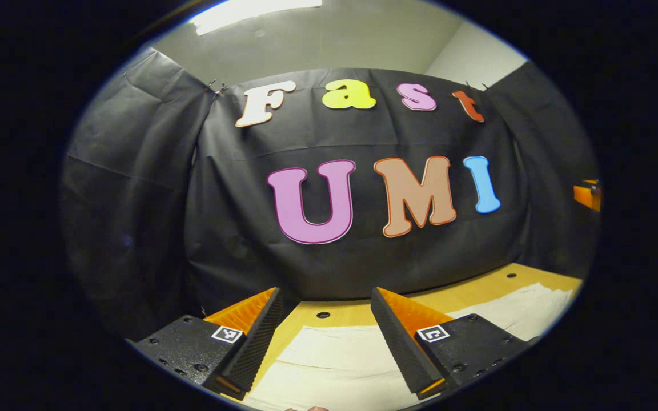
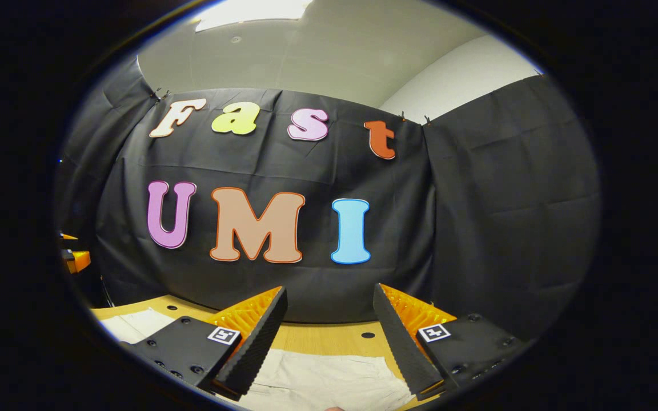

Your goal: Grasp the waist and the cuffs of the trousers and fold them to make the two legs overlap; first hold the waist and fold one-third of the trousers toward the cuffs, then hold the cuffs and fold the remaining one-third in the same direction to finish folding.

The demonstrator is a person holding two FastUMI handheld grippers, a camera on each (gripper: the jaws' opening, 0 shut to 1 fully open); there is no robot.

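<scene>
Black cloth wall [image 1: 363, 262], wooden table [image 1: 466, 294] — ceiling light [image 1: 255, 12] overhead.

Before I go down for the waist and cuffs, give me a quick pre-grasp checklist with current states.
1. Left gripper open, nothing between the fingers: ok.
2. Right gripper open, nothing held: ok.
3. Trousers lying on the table below both grippers: ok.
4. Fingers touching the cloth: not ok, both hover above it.
5. Which end is waist, which cuffs: cannot tell.
6. Legs already overlapped: cannot tell.
</scene>
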